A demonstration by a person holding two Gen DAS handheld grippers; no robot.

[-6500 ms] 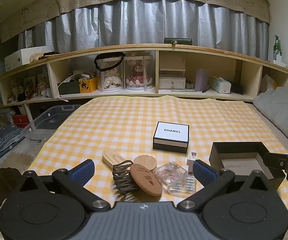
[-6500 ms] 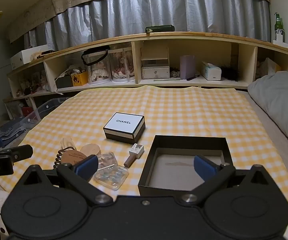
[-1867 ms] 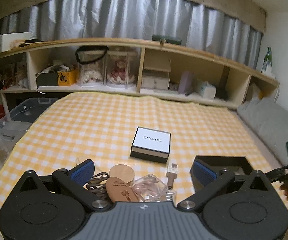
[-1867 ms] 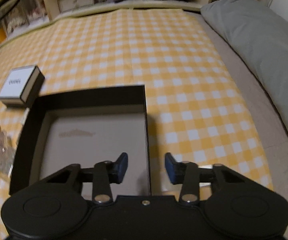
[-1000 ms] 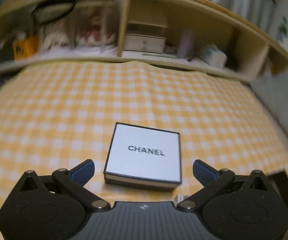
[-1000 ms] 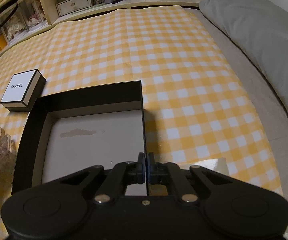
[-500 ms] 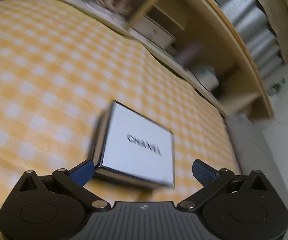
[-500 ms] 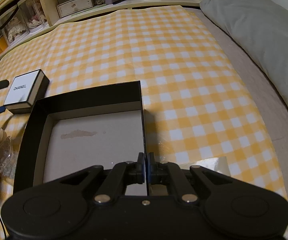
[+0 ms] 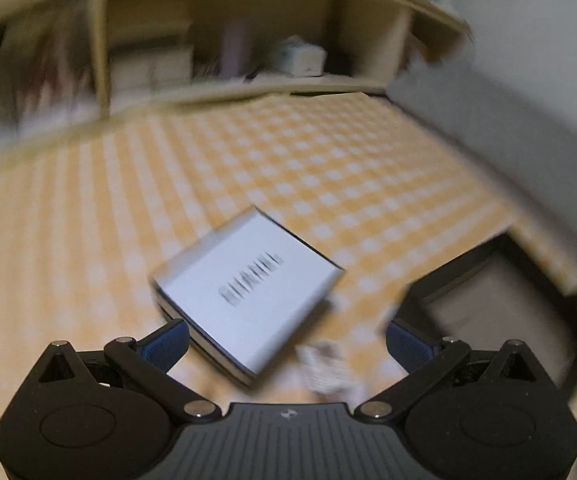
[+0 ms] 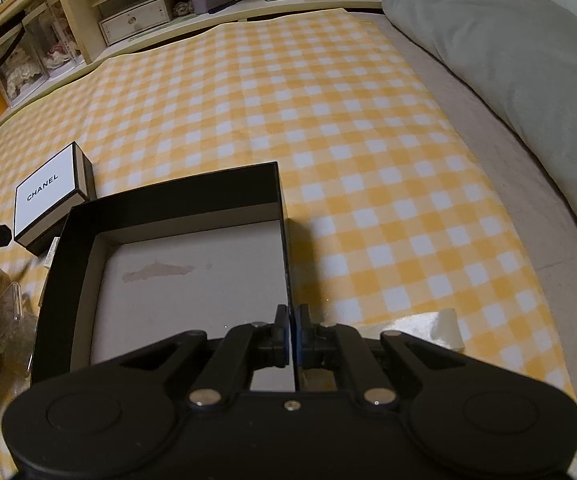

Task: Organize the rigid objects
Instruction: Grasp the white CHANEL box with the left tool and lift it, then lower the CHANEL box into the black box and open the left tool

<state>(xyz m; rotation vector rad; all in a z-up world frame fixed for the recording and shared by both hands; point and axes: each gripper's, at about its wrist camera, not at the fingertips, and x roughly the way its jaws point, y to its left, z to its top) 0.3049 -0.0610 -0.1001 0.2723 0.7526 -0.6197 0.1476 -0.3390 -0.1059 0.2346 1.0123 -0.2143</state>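
While the right gripper [image 10: 291, 330] stays clamped on the right wall of the black tray [image 10: 168, 204], holding it steady, the left gripper [image 9: 286, 334] hangs with jaws wide apart over the white box [image 9: 248, 288] on the checked cloth [image 9: 328, 168], just left of the tray; square the fingers to opposite sides before closing

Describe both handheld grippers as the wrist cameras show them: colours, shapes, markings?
Left gripper: black angled linkage arms with silver pivot pins, round black discs, ribbed grey base, blue-padded fingers. Right gripper: the same black linkage, silver pins, blue pads barely visible. No cables or sleeves show.
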